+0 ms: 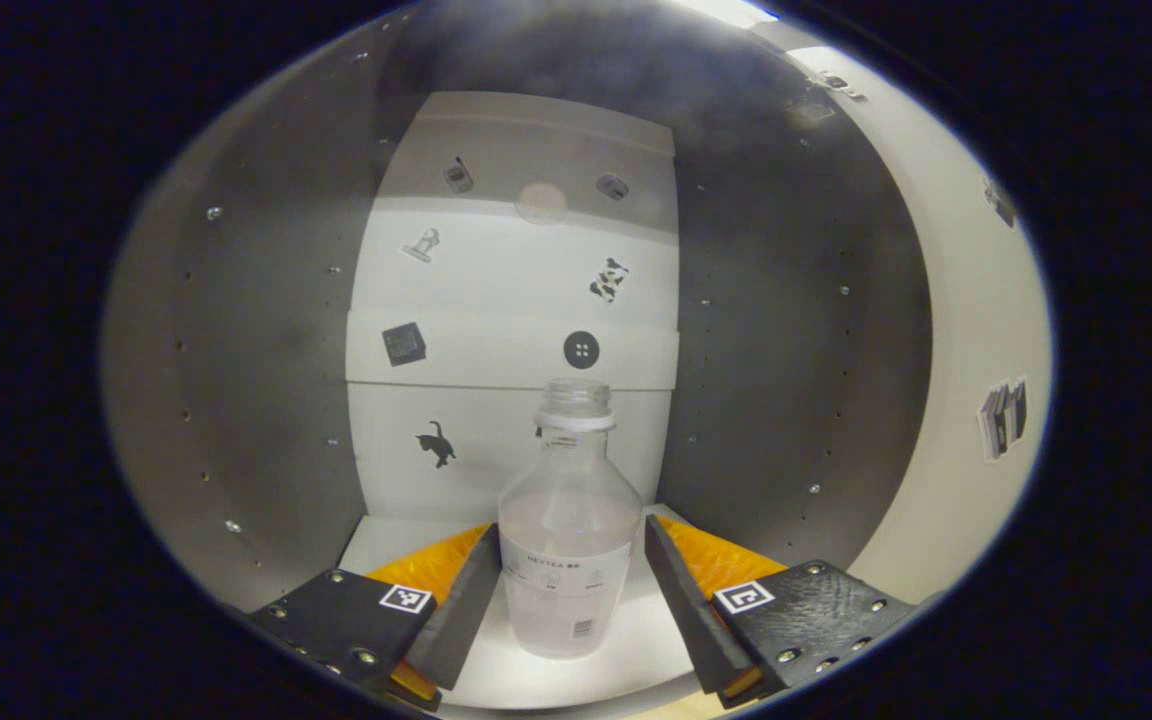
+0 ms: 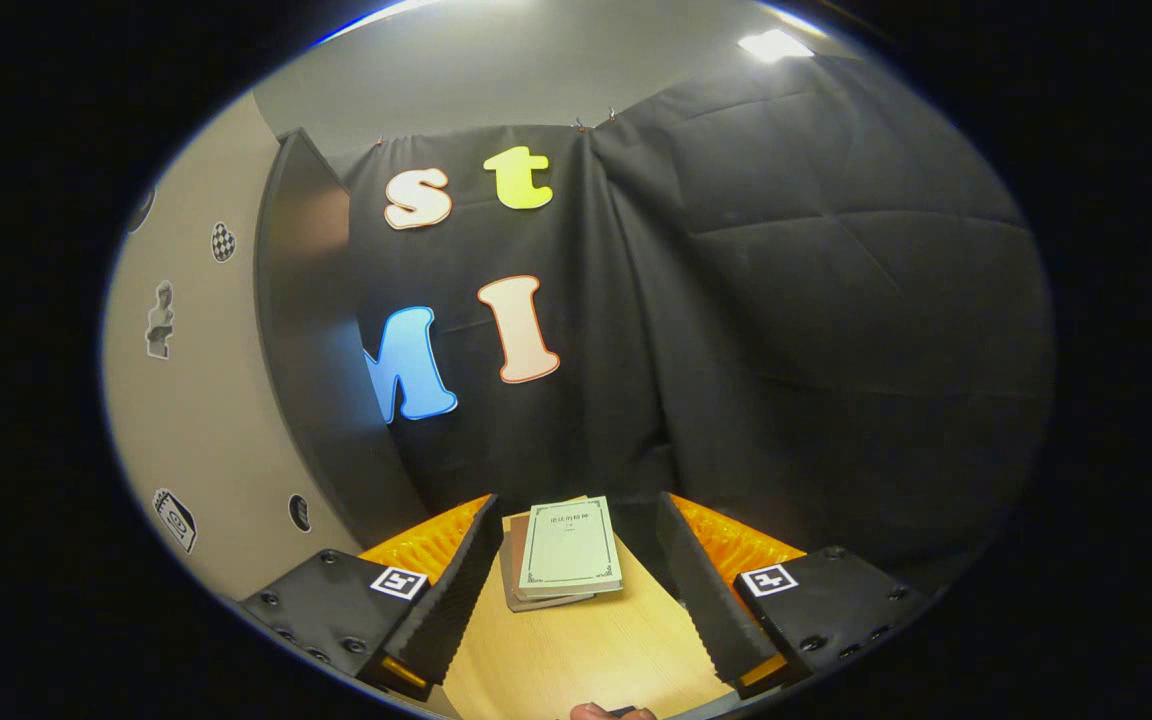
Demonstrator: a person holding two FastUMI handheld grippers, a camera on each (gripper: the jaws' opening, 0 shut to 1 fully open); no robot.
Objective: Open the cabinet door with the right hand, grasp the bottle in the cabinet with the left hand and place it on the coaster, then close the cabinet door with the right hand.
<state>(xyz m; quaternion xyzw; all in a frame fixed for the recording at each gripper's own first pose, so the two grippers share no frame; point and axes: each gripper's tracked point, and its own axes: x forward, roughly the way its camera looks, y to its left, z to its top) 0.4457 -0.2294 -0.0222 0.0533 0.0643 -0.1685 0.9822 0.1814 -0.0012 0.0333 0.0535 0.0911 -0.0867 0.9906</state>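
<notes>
White cabinet floor (image 1: 376, 545) carries the clear bottle (image 1: 568, 530) near its front edge, between the spread left tongs (image 1: 568, 590); right tongs (image 2: 576, 580), also spread, hang over a wooden worktop (image 2: 576, 660) bearing books (image 2: 566, 550).

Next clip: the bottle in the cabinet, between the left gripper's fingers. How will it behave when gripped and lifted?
The bottle looks clear, thin plastic and seems empty, so probably light and squashy under a hard squeeze. It stands upright, capless, tall on a narrow base, so a nudge from one finger might tip it. The smooth wall may slip.
</notes>
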